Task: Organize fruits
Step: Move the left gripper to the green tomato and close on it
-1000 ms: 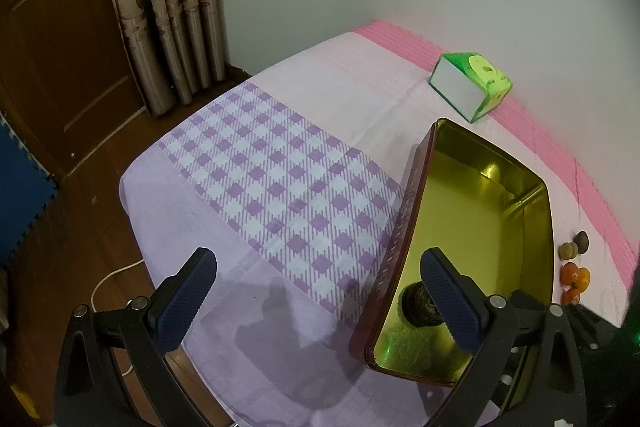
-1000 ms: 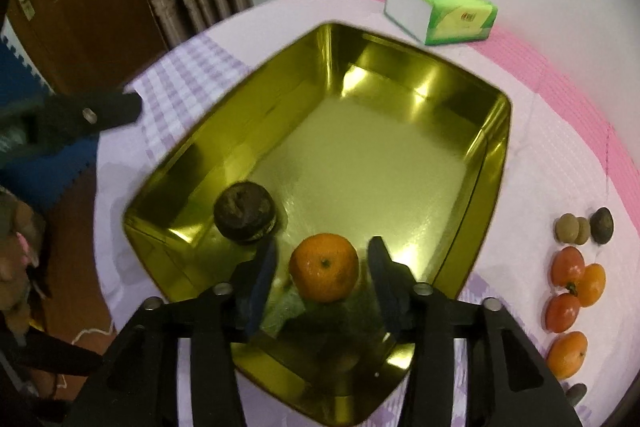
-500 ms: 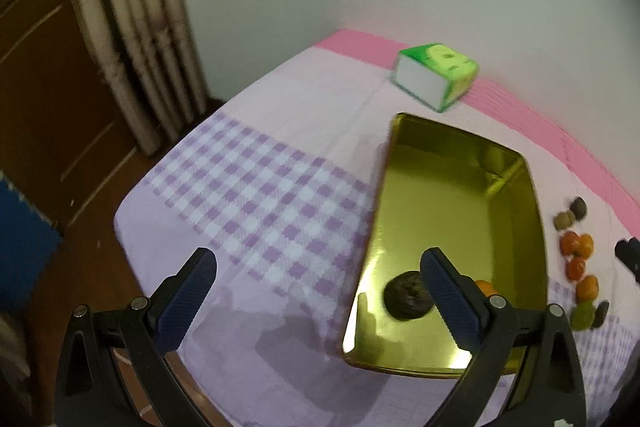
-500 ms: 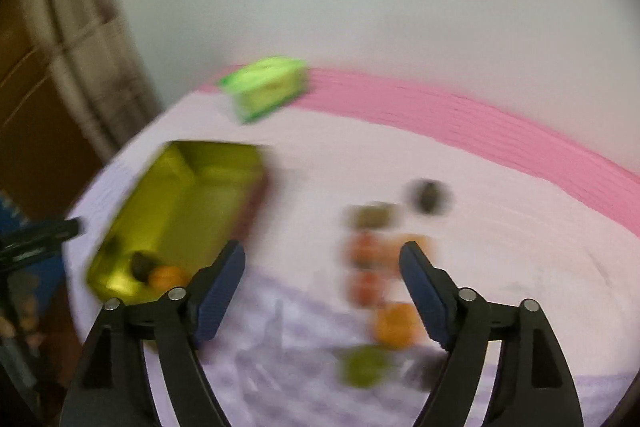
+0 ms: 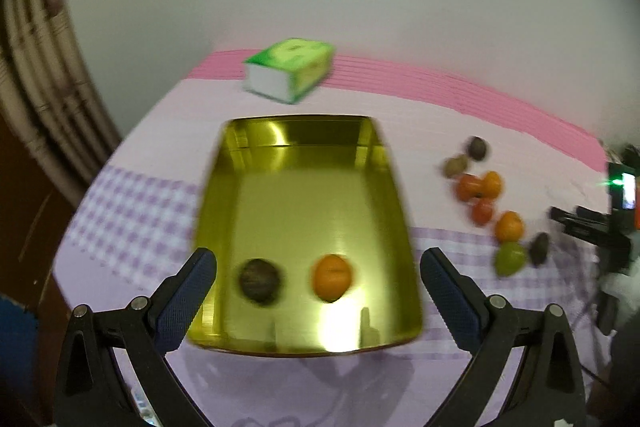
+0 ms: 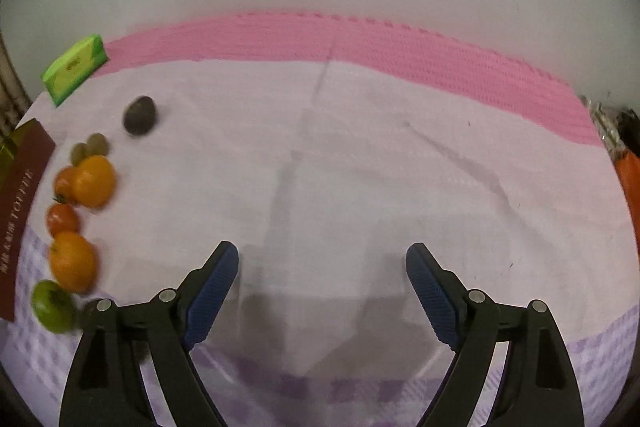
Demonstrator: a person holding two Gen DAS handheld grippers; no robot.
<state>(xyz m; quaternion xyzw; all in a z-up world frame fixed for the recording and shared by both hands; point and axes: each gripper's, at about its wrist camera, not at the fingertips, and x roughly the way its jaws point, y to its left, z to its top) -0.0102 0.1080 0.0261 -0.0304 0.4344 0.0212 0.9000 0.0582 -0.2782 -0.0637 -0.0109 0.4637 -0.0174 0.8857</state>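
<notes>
A gold tin (image 5: 304, 187) sits on the cloth and holds a dark round fruit (image 5: 259, 281) and an orange (image 5: 332, 277). My left gripper (image 5: 316, 291) hangs open above the tin's near end, touching nothing. A row of loose fruits lies to the tin's right: oranges (image 6: 94, 181), red tomatoes (image 6: 62, 219), a green fruit (image 6: 52, 305), a dark one (image 6: 139, 115). My right gripper (image 6: 322, 279) is over bare cloth to the right of that row. Its jaws are opening and nothing is between them.
A green tissue box (image 5: 290, 71) lies near the wall behind the tin. The tin's maroon outer wall (image 6: 20, 211) shows at the left edge of the right wrist view. A pink strip (image 6: 360, 43) borders the cloth along the wall. Dark gear (image 5: 600, 227) stands off the right end.
My right gripper let go of the orange inside the tin, opened, and swung right past the fruit row to bare cloth. My left gripper moved and rolled until it faced the tin squarely.
</notes>
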